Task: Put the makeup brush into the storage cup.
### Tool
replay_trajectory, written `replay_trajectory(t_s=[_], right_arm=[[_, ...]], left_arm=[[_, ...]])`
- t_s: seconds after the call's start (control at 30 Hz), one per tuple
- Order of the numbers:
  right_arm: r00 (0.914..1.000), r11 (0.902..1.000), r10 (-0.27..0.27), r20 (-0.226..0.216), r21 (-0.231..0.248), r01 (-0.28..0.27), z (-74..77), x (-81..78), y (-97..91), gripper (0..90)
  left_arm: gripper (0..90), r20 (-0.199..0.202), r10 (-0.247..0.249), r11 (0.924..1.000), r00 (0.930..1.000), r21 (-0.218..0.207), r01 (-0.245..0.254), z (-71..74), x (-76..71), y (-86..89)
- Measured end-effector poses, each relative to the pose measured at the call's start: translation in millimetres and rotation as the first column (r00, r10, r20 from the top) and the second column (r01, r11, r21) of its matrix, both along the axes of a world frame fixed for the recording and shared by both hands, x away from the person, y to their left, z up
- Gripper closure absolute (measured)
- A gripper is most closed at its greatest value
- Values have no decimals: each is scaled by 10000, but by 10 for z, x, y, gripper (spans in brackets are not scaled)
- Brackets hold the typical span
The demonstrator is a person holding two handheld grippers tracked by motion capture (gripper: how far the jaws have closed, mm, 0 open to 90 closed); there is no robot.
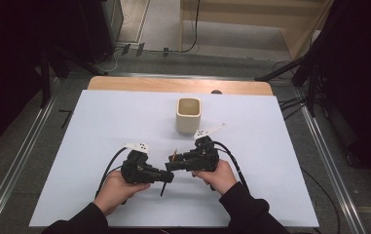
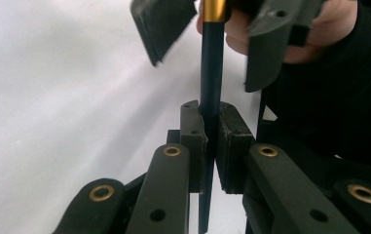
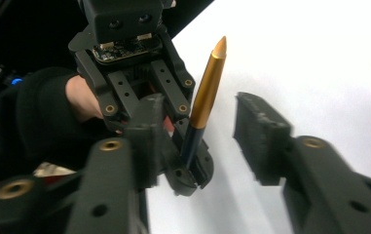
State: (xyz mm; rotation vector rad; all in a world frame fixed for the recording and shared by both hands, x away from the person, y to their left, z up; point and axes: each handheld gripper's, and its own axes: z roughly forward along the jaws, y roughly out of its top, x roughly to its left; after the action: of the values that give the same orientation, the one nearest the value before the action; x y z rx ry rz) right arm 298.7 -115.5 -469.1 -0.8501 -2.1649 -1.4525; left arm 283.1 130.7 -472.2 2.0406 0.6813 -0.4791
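Left gripper [image 2: 211, 141] clamping pen [image 2: 211, 73], gold tip toward right gripper [image 3: 197, 141]

Lab: railed rig [image 1: 27, 161], floor cables [image 1: 290, 105].

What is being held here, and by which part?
The left gripper clamps a pen by its dark barrel, below the gold end. The right gripper is open around it, holding nothing.

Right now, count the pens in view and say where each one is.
1. The pen is clamped in the left gripper, its gold end between the right gripper's open jaws. The cup may hide more.
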Motion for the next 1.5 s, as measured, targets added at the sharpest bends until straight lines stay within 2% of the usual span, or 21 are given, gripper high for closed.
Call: replay_trajectory(t_s=[0.17, 0.43, 0.6, 0.9, 0.97, 1.27, 1.4, 1.5], right_arm=[[9987, 9988, -439, 275, 212, 433, -13, -10, -19, 411], [9925, 9910, -1192, 268, 647, 1173, 2, -35, -63, 327], [9897, 9872, -1397, 320, 823, 1367, 6, -45, -64, 290], [9819, 9777, -1884, 192, 978, 1857, -17, -66, -57, 314], [9804, 9757, -1967, 89, 1006, 1948, -39, -71, -53, 321], [9790, 9722, -2040, -19, 1171, 2028, -61, -81, -22, 377], [9787, 9713, -2055, -21, 1217, 2042, -68, -82, -7, 405], [9774, 9700, -2110, -121, 1214, 2109, -72, -84, -1, 439]], left_arm=[[840, 76, 98, 10000, 9999, -2, -98, -1, 5, 10], [839, 156, 489, 9987, 9987, -179, -487, 12, 17, 63], [839, 237, 693, 9973, 9973, -273, -686, 17, 21, 80], [840, 185, 919, 9947, 9956, -482, -910, -11, -3, 40], [839, 63, 1007, 9930, 9949, -631, -1001, -20, -6, 31], [839, -128, 1359, 9860, 9906, -961, -1365, -56, -9, 9], [840, -147, 1437, 9850, 9895, -946, -1445, -75, -17, -15], [840, -291, 1537, 9806, 9877, -1185, -1561, -86, -21, -20]])
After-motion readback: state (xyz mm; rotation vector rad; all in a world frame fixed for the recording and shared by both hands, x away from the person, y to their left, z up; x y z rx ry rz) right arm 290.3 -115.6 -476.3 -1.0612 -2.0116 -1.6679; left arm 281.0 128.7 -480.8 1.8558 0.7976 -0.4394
